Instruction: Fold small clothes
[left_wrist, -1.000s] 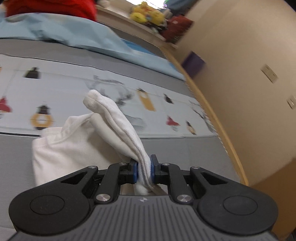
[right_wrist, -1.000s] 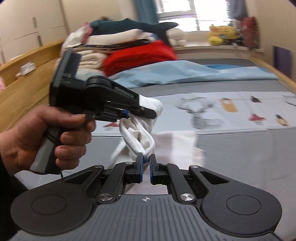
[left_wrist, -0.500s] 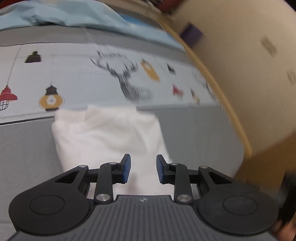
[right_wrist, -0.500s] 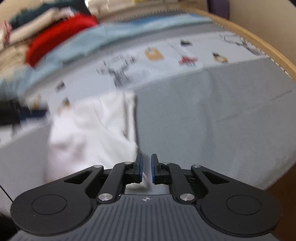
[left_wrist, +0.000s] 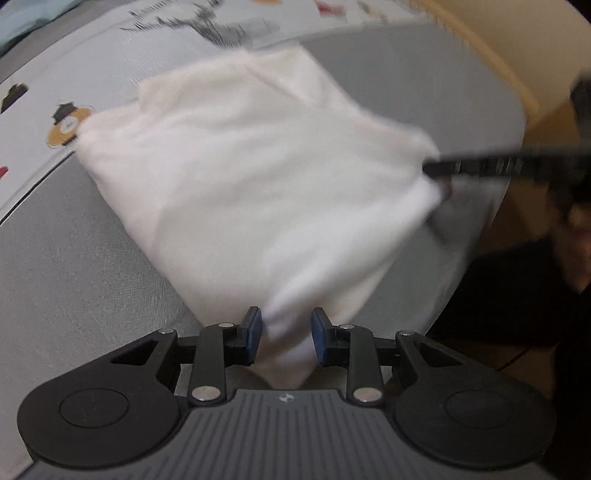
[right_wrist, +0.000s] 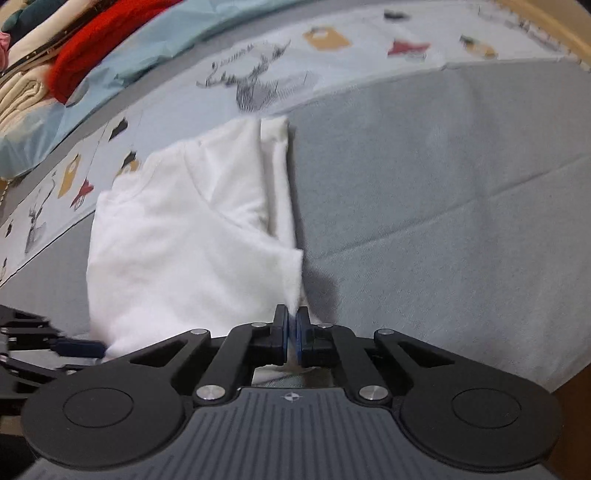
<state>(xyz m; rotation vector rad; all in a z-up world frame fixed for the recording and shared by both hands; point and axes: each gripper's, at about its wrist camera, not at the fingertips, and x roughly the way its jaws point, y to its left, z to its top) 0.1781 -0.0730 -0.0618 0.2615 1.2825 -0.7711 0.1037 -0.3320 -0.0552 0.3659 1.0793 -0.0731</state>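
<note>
Gripping the white garment (right_wrist: 192, 240)'s near corner, my right gripper (right_wrist: 293, 325) is clenched; my left gripper (left_wrist: 283, 334), jaws released, apparently straddles the other corner.

Bare grey sheet (right_wrist: 443, 192) right of the white garment (right_wrist: 177, 236) — folded stack (right_wrist: 55, 62) crowds far-left.
</note>
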